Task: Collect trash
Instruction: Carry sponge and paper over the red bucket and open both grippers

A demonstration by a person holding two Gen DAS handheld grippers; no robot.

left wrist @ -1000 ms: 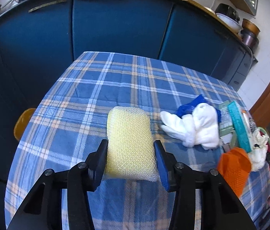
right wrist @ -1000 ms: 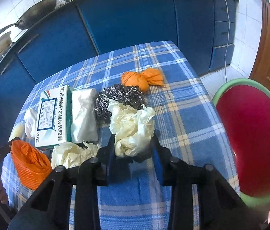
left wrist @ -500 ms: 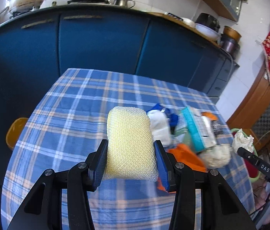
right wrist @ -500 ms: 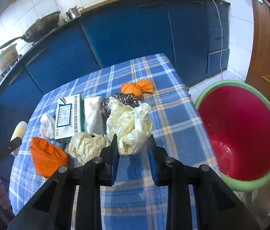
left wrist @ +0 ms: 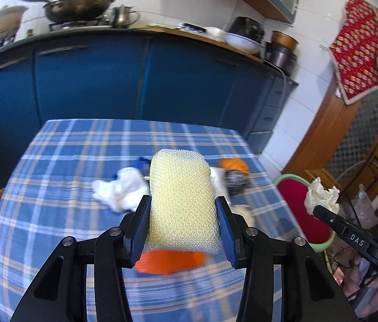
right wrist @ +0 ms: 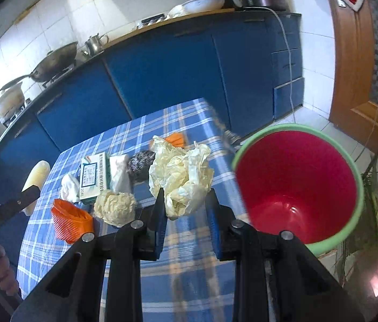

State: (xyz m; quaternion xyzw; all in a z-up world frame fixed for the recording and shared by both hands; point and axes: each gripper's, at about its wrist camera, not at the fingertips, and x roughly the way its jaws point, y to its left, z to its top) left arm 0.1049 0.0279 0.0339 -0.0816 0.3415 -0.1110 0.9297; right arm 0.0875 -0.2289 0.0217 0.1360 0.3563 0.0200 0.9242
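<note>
The crumpled cream wrapper (right wrist: pixel 182 178) is pinched between the pads of the right gripper (right wrist: pixel 186 206), held above the table's right edge, just beside the red bin (right wrist: pixel 296 185) that stands off that edge. To finish well, carry it over the green rim until it hangs above the red interior, then release, since light paper can catch on the rim. The left gripper (left wrist: pixel 183 225) is clamped on 1 yellow mesh sponge (left wrist: pixel 182 198) over the table (left wrist: pixel 63 166); bring it to the same bin afterwards, keeping the 2 grippers apart.
</note>
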